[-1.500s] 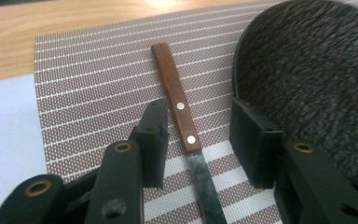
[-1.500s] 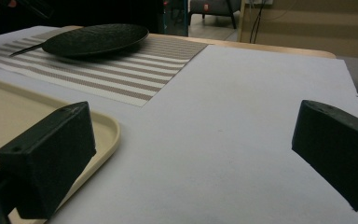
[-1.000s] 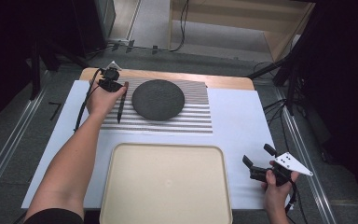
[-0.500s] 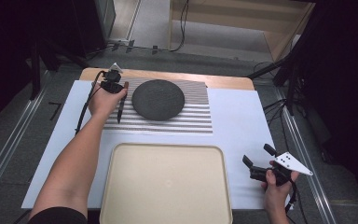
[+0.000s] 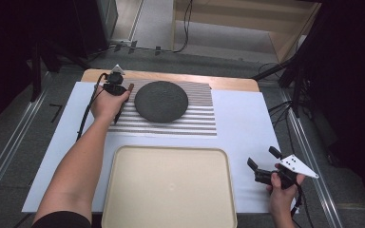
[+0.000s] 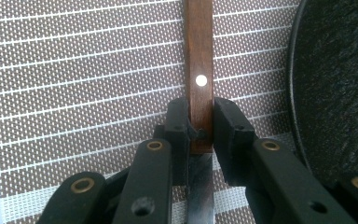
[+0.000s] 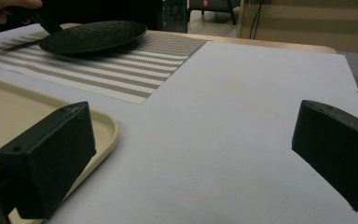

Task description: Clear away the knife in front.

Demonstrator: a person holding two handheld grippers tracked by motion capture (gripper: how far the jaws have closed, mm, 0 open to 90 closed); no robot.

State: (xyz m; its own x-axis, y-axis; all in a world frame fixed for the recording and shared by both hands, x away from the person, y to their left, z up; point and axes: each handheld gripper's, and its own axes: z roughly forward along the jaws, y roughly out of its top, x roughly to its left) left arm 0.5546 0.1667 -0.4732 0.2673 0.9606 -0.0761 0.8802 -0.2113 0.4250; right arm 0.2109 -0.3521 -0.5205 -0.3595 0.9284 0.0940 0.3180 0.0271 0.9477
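Two black tongs: left (image 6: 200, 128) clamped on smooth wooden knife handle (image 6: 199, 70), right (image 7: 193, 163) apart.

- The table (image 5: 247, 84) shows as a wooden strip along its far edge, at twelve o'clock.
- A white sheet (image 5: 244, 128) covers nearly all of the table top.
- A striped placemat (image 5: 197, 121) lies on the sheet toward twelve o'clock, its far edge at the wooden strip.
- A beige tray (image 5: 168, 187) sits on the sheet at six o'clock, just beside the placemat's near edge.
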